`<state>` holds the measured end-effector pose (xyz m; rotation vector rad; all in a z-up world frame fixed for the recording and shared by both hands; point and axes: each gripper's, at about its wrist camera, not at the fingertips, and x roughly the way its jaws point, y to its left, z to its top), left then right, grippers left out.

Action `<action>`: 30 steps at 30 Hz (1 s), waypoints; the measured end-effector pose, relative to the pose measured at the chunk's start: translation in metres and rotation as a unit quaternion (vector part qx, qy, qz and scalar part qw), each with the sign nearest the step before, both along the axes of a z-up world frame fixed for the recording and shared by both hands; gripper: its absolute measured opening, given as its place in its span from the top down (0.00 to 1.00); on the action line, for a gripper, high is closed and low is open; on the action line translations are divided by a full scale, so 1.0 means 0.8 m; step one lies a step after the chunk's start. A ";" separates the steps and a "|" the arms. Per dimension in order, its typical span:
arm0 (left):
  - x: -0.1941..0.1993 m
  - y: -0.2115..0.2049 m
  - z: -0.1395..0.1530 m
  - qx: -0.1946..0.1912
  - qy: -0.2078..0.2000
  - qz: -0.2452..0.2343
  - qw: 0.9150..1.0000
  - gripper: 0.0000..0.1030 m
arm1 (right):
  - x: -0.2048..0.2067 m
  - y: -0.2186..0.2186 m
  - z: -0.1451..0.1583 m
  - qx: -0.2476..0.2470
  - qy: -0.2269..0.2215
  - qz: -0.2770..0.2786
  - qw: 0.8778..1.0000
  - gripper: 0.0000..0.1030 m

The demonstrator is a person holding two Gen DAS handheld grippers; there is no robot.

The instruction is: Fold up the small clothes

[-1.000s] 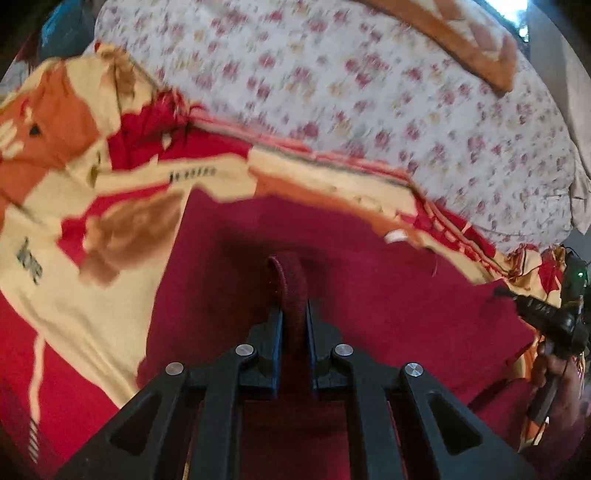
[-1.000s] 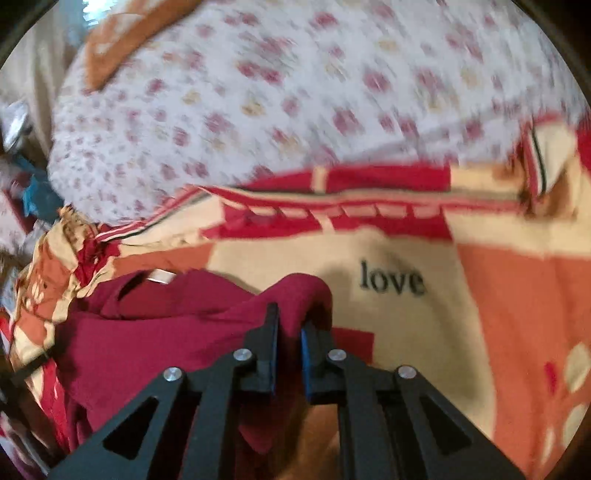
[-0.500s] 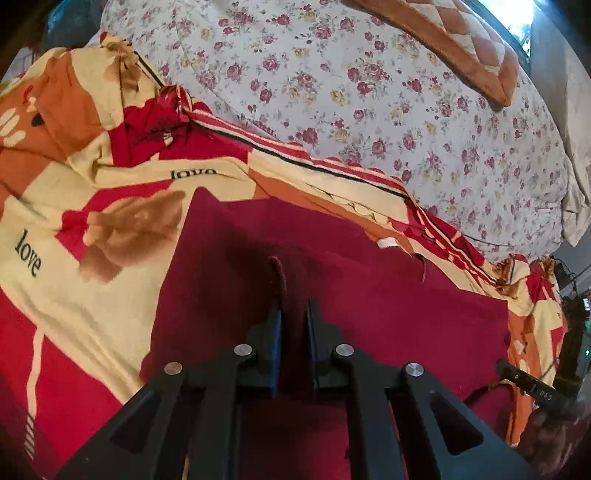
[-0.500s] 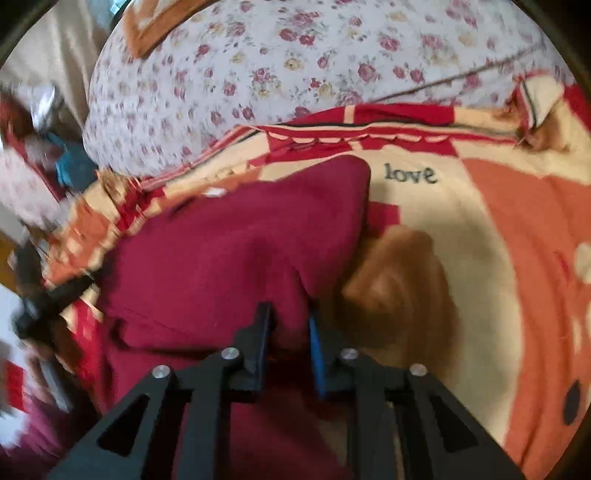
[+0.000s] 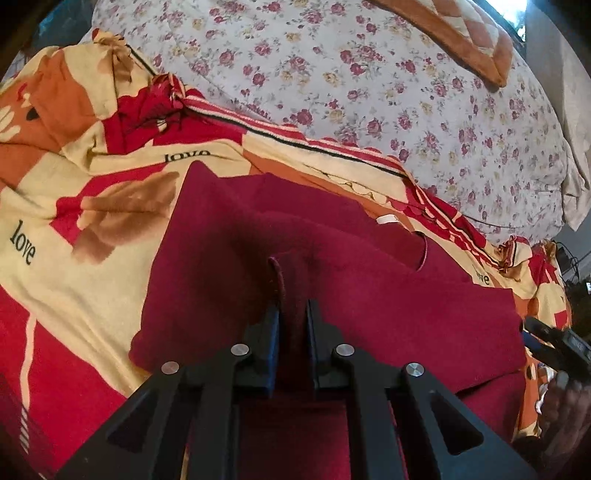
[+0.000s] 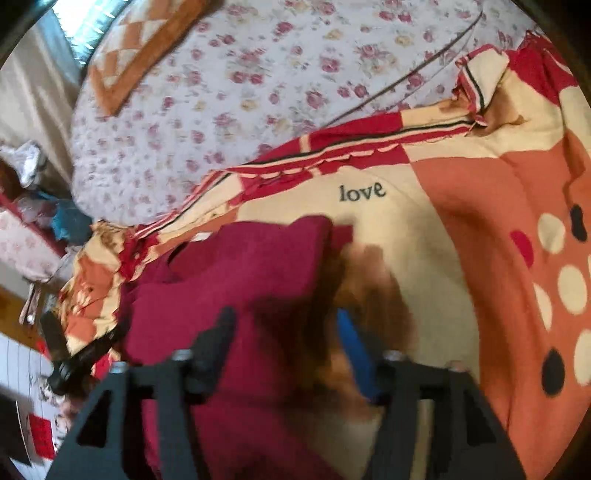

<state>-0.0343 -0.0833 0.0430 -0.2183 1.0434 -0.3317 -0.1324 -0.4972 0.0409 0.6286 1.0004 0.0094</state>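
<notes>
Fingers of the left gripper [image 5: 291, 321] are pressed together on a raised ridge of the dark red garment [image 5: 332, 295], which is pinched between the two pads. On the right gripper [image 6: 284, 332] the fingers are spread wide, with nothing held between them; the blue pad of one finger is seen just beside the garment's edge. The garment is laid out on a patterned blanket [image 5: 74, 206], with one layer already turned over on itself and a small white label [image 5: 387, 219] showing near its far edge.

The cloth is judged to be soft, light and limp, perhaps fleece or knit; no shape will be kept by it when lifted, and sagging and bunching are to be expected. A hold is best taken at an edge or a corner, so that a whole layer is carried over rather than a loose pucker. Slipping is thought unlikely, since the nap looks grippy.

Underneath, the blanket, printed in red, cream and orange with the word "love", is itself soft and rumpled, so little firm backing is offered for pressing a crease. Beyond it a flowered bedcover [image 5: 369, 92] and an orange-bordered pillow [image 5: 461, 33] are seen. Clutter is visible at the bedside in the right wrist view, too blurred to be identified.
</notes>
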 end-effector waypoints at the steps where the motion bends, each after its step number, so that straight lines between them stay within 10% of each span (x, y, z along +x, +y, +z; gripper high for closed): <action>1: -0.001 -0.002 -0.001 0.005 0.000 0.001 1.000 1.00 | 0.014 0.001 -0.014 0.010 0.013 0.003 1.000 0.35; 3: -0.003 -0.005 0.000 0.015 -0.002 0.001 1.000 1.00 | 0.028 0.010 -0.027 0.019 0.013 0.027 0.999 0.42; 5: -0.003 -0.006 0.004 0.021 -0.005 -0.001 1.000 1.00 | 0.032 0.022 -0.016 -0.026 -0.012 0.049 0.998 0.81; 7: -0.001 -0.005 0.008 0.012 -0.009 0.004 1.000 1.00 | 0.025 0.026 0.005 -0.076 -0.048 0.047 0.995 0.83; 13: 0.000 -0.018 -0.013 0.028 -0.009 0.024 0.999 1.00 | 0.042 0.018 -0.035 -0.101 -0.006 0.041 0.994 0.82; 16: -0.002 -0.022 -0.010 0.048 -0.017 0.020 0.998 1.00 | 0.039 0.003 -0.024 -0.108 -0.012 0.016 0.994 0.52; 22: -0.004 0.003 0.010 0.020 -0.016 0.054 0.998 0.90 | 0.017 0.020 0.011 -0.175 -0.037 0.035 0.983 0.51; 30: -0.018 0.001 0.051 0.014 -0.061 0.068 0.996 0.89 | 0.021 0.003 0.006 -0.146 -0.009 0.026 0.989 0.47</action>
